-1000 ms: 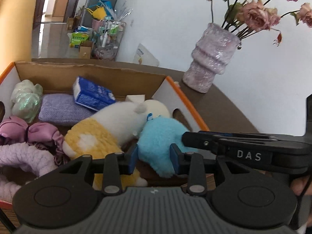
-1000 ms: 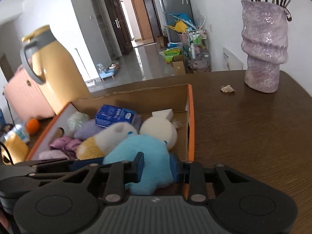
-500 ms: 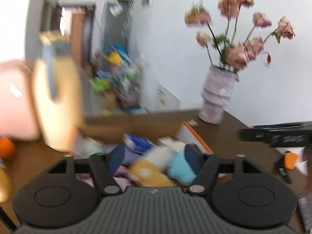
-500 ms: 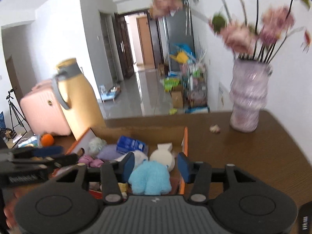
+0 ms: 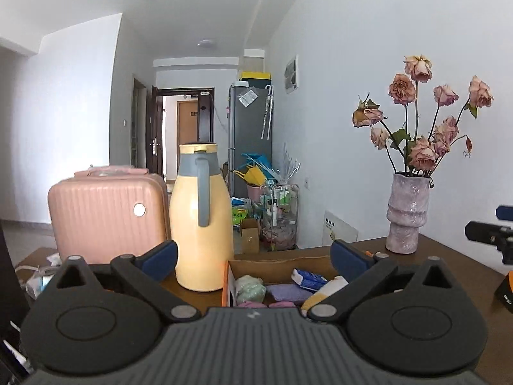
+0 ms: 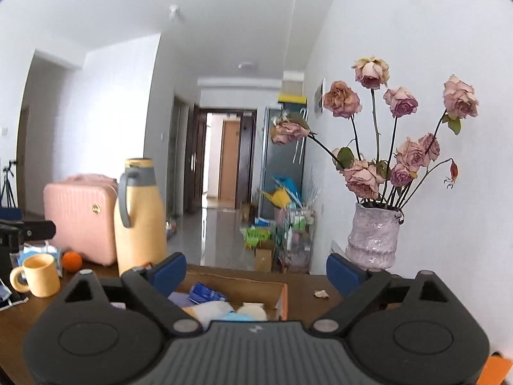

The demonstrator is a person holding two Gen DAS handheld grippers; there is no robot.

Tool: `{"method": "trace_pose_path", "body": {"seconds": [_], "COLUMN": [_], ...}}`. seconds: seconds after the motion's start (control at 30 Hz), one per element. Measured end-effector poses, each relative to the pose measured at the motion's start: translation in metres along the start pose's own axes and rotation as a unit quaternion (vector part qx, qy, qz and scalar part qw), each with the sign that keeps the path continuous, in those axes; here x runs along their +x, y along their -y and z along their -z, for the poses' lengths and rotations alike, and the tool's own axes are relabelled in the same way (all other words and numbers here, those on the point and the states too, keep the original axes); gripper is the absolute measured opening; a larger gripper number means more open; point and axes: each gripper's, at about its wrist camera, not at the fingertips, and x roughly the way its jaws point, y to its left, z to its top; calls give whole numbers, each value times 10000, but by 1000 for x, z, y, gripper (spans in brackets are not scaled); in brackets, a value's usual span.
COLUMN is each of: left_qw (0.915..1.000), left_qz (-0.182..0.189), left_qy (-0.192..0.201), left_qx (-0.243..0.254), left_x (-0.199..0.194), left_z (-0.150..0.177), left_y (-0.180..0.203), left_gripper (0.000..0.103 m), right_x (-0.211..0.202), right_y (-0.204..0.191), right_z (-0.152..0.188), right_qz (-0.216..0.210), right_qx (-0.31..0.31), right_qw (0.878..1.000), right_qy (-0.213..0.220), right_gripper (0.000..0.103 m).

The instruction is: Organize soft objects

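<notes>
Both the left gripper [image 5: 253, 258] and the right gripper [image 6: 255, 269] are spread wide and hold nothing. The cardboard box [image 5: 275, 261] on the table [image 6: 320, 308] contains the soft things: a green bundle [image 5: 250, 288], a purple cloth [image 5: 287, 292] and a blue packet [image 5: 309, 278]. The vase [image 6: 373, 235] holds dried roses [image 6: 397, 134].

Home apartment, living area opening onto a hallway. Ahead: brown wooden table [image 6: 320, 308] with vase of dried roses [image 5: 406, 213], yellow thermos jug [image 5: 201, 221], mug [image 6: 38, 274]. Pink suitcase [image 5: 105, 216] behind the jug, fridge [image 5: 250, 138] and cluttered trolley [image 5: 282, 215] farther back, dark entrance door [image 5: 154, 141] down the hall.
</notes>
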Motion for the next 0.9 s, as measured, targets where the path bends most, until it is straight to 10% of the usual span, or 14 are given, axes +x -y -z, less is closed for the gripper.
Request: {"method": "trace_pose_path", "body": {"seconds": [0.5, 0.9], "left_qw": [9996, 9992], "left_qz": [-159, -330], "left_qy": [209, 240], "left_qx": [-42, -10], "left_x": [-52, -215], "left_z": [15, 99], "left_y": [-3, 5], "left_gripper": [103, 103], "right_x": [-47, -215], "right_y": [-19, -55], "right_z": [12, 108], "right_qz": [-127, -409], "right_qx": [400, 859], "right_qw": [9991, 9954], "right_qy": [84, -148], "right_gripper": [95, 101]}}
